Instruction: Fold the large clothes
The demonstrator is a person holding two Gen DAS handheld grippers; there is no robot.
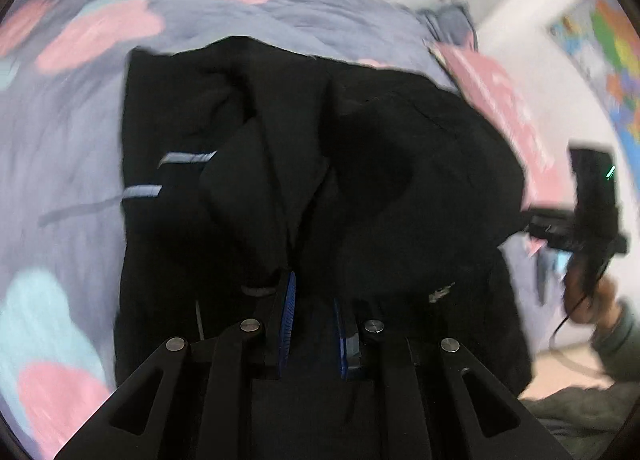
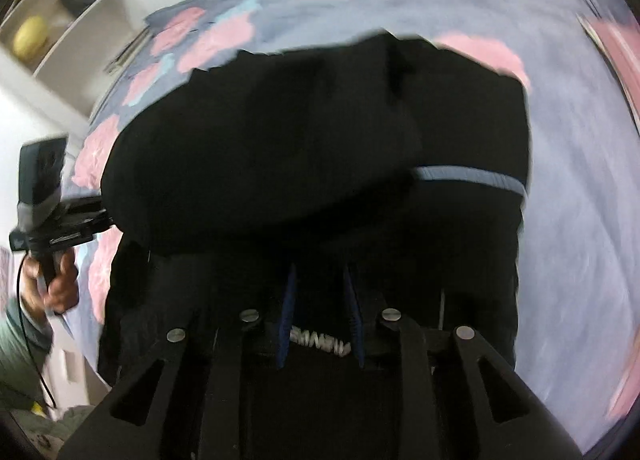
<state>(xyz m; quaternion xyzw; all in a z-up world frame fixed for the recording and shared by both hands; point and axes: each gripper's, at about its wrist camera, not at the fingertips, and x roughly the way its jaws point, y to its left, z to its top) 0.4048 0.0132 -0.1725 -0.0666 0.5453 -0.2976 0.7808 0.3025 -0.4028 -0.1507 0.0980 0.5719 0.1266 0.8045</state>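
One black garment (image 1: 280,147) w/ two pale reflective stripes (image 1: 188,157) lies on one bed cover (image 1: 60,131), lilac w/ pink and light-blue blotches. It is bunched and partly doubled over, a thick fold rising in the middle. Two grippers, one per hand.

Left gripper (image 1: 314,320): blue-lined fingers (image 1: 289,308) set narrow, black cloth between them, so it pinches the near edge of the garment. Right gripper (image 2: 320,308): also narrow, fingers (image 2: 287,312) closed on dark cloth; a white stitched strip (image 2: 320,340) sits just below the gap.

In left view the right gripper appears at the right border, held by a hand (image 1: 588,296), its tip at the garment's side. One pink pillow (image 1: 504,115) beside the garment. Both views are blurred.
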